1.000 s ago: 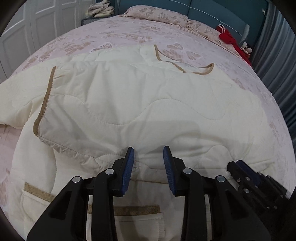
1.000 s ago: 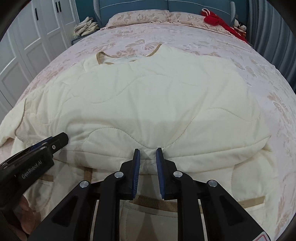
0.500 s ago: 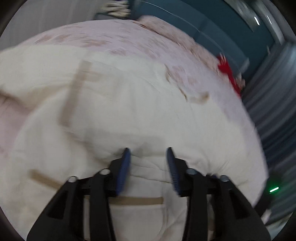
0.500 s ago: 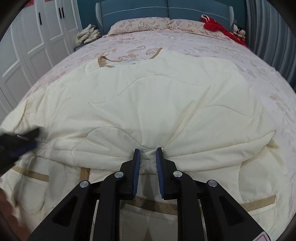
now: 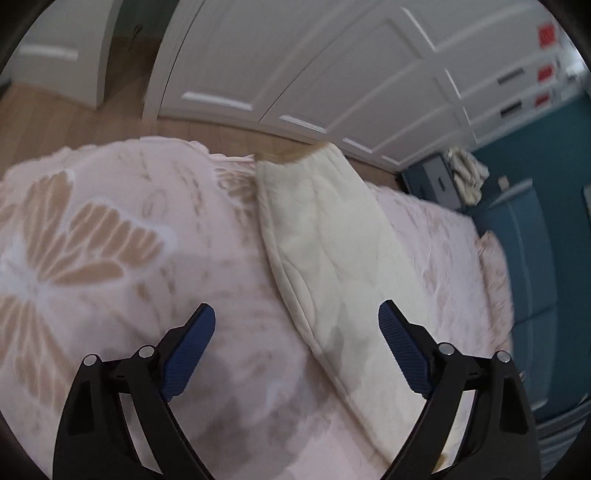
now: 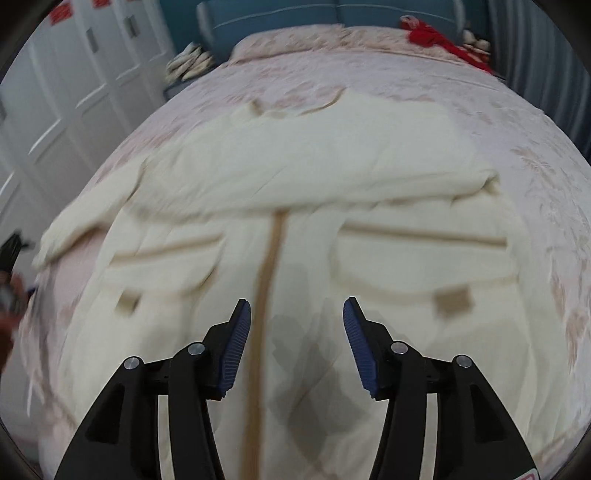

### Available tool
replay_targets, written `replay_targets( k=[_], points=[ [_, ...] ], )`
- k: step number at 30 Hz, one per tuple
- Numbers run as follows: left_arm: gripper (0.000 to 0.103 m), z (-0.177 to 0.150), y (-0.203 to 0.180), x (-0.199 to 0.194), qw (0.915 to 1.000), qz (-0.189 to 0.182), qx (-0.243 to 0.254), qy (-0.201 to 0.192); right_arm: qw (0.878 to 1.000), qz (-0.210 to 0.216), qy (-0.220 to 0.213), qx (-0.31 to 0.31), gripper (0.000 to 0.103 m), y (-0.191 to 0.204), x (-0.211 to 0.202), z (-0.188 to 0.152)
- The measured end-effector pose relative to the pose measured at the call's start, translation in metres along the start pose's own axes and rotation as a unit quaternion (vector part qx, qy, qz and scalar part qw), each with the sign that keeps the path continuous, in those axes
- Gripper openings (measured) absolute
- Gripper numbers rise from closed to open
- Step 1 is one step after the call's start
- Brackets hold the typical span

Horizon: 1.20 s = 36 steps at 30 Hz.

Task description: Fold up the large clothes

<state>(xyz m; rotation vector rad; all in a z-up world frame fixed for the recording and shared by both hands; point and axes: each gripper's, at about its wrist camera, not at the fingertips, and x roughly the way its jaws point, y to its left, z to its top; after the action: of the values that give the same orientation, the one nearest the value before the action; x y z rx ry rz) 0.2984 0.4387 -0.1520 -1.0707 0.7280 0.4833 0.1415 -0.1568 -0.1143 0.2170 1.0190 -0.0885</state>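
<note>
No text can be read. Red labels (image 5: 546, 35) sit on the white wardrobe doors (image 5: 351, 85), far beyond the left tongs, but they are too blurred to make out.

jacket (image 6: 295, 177): spread on the bed (image 6: 535, 155), sleeve (image 5: 325, 236) lying out toward the wardrobe (image 5: 332, 74)
pillows (image 6: 295, 40): behind the jacket, against the headboard (image 6: 332, 11)

Cream quilted jacket (image 6: 303, 177) (tan trim) on pink butterfly-patterned bedspread (image 5: 110, 240).
</note>
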Motion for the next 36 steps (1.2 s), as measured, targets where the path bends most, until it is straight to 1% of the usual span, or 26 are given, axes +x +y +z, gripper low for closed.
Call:
replay_targets(
  k=[2, 3, 5, 6, 7, 9, 11, 12, 13, 14, 15, 16, 17, 18, 20, 22, 23, 24, 26, 27, 29, 30, 32, 33, 35, 36],
  points=[
    [0.071, 0.006, 0.004, 0.004, 0.9997, -0.010, -0.020, -0.004, 1.000, 0.009, 0.015, -0.017, 0.054, 0.014, -0.005, -0.012],
    [0.063, 0.006, -0.001, 0.007, 0.9997, -0.017, -0.014, -0.004, 1.000, 0.012, 0.018, -0.021, 0.054, 0.018, -0.007, -0.015],
    [0.017, 0.004, -0.017, 0.017, 0.9992, -0.026, 0.013, 0.026, 0.999, 0.013, 0.022, -0.033, 0.055, 0.026, -0.011, -0.020],
    [0.009, 0.001, -0.031, 0.018, 0.9987, -0.023, 0.031, 0.032, 0.999, 0.013, 0.021, -0.038, 0.055, 0.028, -0.012, -0.022],
    [0.006, 0.003, -0.040, 0.013, 0.9980, -0.030, 0.049, 0.026, 0.999, 0.014, 0.019, -0.044, 0.055, 0.031, -0.015, -0.023],
    [0.005, 0.000, -0.075, -0.005, 0.9927, -0.059, 0.105, 0.007, 0.999, 0.015, 0.016, -0.047, 0.056, 0.032, -0.018, -0.022],
    [0.005, -0.022, -0.130, -0.035, 0.9784, -0.099, 0.181, -0.008, 0.999, 0.021, 0.013, -0.044, 0.056, 0.031, -0.020, -0.019],
    [0.005, -0.043, -0.167, -0.056, 0.9649, -0.129, 0.228, -0.012, 0.999, 0.021, 0.011, -0.042, 0.056, 0.031, -0.021, -0.018],
    [0.005, -0.056, -0.190, -0.070, 0.9549, -0.151, 0.255, -0.013, 0.999, 0.021, 0.006, -0.039, 0.056, 0.029, -0.021, -0.014],
    [0.005, -0.081, -0.222, -0.088, 0.9390, -0.181, 0.292, -0.011, 0.999, 0.019, 0.003, -0.036, 0.056, 0.026, -0.022, -0.011],
    [0.005, -0.111, -0.253, -0.106, 0.9204, -0.213, 0.328, -0.004, 0.999, 0.018, 0.000, -0.032, 0.056, 0.024, -0.022, -0.008],
    [0.005, -0.134, -0.271, -0.118, 0.9072, -0.234, 0.350, 0.003, 1.000, 0.015, -0.005, -0.024, 0.056, 0.019, -0.023, -0.004],
    [0.005, -0.165, -0.294, -0.129, 0.8900, -0.260, 0.374, 0.015, 1.000, 0.012, -0.009, -0.017, 0.056, 0.013, -0.024, 0.000],
    [0.005, -0.204, -0.319, -0.141, 0.8685, -0.288, 0.402, 0.035, 1.000, 0.009, -0.014, -0.009, 0.056, 0.007, -0.025, 0.004],
    [0.005, -0.257, -0.346, -0.145, 0.8452, -0.316, 0.425, 0.073, 1.000, 0.001, -0.026, 0.009, 0.056, -0.011, -0.031, 0.011],
    [0.005, -0.317, -0.366, -0.139, 0.8258, -0.327, 0.445, 0.112, 0.999, -0.010, -0.036, 0.026, 0.056, -0.033, -0.037, 0.017],
    [0.005, -0.345, -0.371, -0.131, 0.8210, -0.323, 0.454, 0.126, 0.998, -0.018, -0.041, 0.035, 0.056, -0.044, -0.039, 0.020],
    [0.005, -0.363, -0.375, -0.121, 0.8189, -0.317, 0.458, 0.137, 0.998, -0.023, -0.043, 0.040, 0.056, -0.051, -0.041, 0.020],
    [0.005, -0.412, -0.375, -0.092, 0.8158, -0.293, 0.466, 0.177, 0.997, -0.033, -0.048, 0.056, 0.057, -0.074, -0.045, 0.023],
    [0.005, -0.427, -0.372, -0.084, 0.8150, -0.282, 0.470, 0.189, 0.996, -0.039, -0.049, 0.062, 0.057, -0.084, -0.045, 0.025],
    [0.005, -0.459, -0.362, -0.057, 0.8133, -0.244, 0.485, 0.209, 0.995, -0.044, -0.049, 0.071, 0.057, -0.097, -0.045, 0.027],
    [0.005, -0.478, -0.357, -0.040, 0.8106, -0.225, 0.492, 0.223, 0.995, -0.046, -0.049, 0.073, 0.057, -0.101, -0.043, 0.027],
    [0.007, -0.495, -0.340, -0.020, 0.8082, -0.200, 0.497, 0.245, 0.994, -0.050, -0.047, 0.083, 0.057, -0.111, -0.040, 0.028],
    [0.008, -0.503, -0.331, -0.008, 0.8091, -0.187, 0.491, 0.263, 0.994, -0.051, -0.046, 0.087, 0.057, -0.113, -0.037, 0.029],
    [0.037, -0.509, -0.296, -0.010, 0.8214, -0.161, 0.467, 0.285, 0.993, -0.052, -0.045, 0.095, 0.057, -0.120, -0.034, 0.031],
    [0.043, -0.505, -0.288, -0.013, 0.8287, -0.161, 0.447, 0.295, 0.993, -0.051, -0.046, 0.098, 0.057, -0.123, -0.034, 0.033]
  ],
)
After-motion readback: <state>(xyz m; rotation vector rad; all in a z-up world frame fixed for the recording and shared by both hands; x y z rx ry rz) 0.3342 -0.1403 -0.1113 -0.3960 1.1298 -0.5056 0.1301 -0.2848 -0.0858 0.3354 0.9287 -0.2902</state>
